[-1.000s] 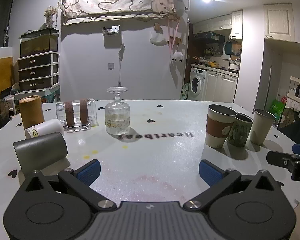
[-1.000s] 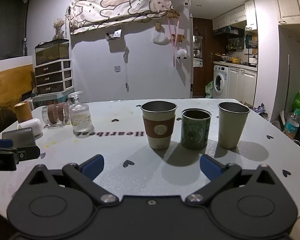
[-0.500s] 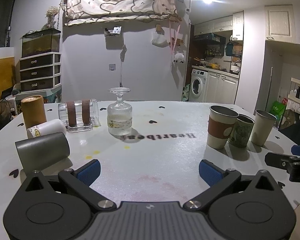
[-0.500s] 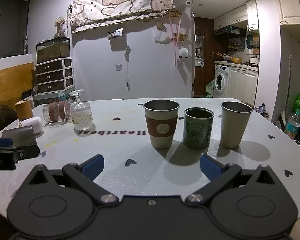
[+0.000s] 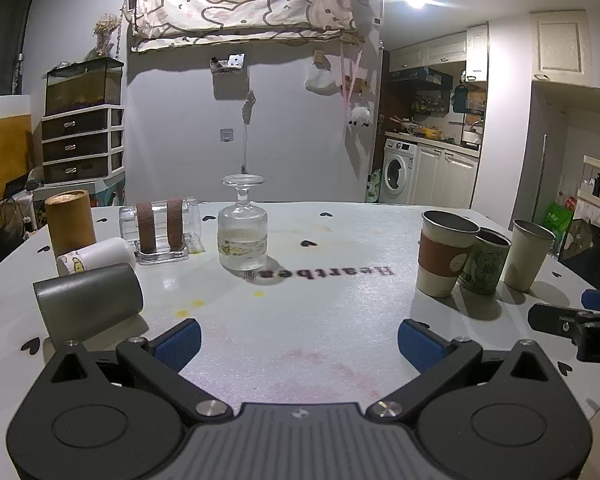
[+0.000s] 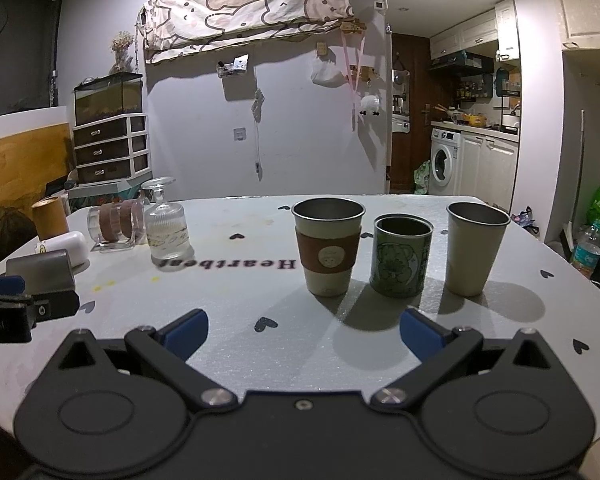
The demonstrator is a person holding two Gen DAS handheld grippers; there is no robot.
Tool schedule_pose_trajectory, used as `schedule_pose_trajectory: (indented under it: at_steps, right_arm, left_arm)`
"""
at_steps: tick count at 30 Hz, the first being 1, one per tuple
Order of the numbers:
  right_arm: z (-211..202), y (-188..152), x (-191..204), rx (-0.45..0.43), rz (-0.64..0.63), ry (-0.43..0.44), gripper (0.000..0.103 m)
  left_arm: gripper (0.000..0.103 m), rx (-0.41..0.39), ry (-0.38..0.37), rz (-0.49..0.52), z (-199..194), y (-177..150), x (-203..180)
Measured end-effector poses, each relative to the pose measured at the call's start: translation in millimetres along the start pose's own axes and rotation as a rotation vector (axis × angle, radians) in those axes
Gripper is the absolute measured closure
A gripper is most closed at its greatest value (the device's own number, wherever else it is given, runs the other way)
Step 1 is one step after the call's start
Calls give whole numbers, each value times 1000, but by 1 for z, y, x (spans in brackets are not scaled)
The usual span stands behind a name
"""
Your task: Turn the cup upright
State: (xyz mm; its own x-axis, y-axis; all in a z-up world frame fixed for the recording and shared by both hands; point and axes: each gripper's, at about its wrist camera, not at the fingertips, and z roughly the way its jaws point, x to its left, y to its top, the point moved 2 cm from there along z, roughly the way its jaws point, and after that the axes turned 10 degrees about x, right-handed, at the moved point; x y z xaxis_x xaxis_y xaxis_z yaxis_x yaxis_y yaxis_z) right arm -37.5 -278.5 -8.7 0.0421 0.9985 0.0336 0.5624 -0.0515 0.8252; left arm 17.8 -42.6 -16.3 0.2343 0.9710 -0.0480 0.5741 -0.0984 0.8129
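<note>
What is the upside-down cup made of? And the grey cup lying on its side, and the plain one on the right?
The upside-down goblet looks like clear ribbed glass: you can see through it.
The grey cup on its side looks like matt metal, though coated plastic is possible: dull, even sheen.
The plain cup looks like brushed steel: thin rim, soft grey shine inside.
</note>
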Motion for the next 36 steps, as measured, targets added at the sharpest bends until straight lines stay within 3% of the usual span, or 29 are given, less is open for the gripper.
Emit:
schedule_pose_trajectory:
  at_steps: [36]
  right_arm:
    - [3,-2,2,2,2,0,0]
  left_arm:
    - [0,-1,7,7,0,-1,-1]
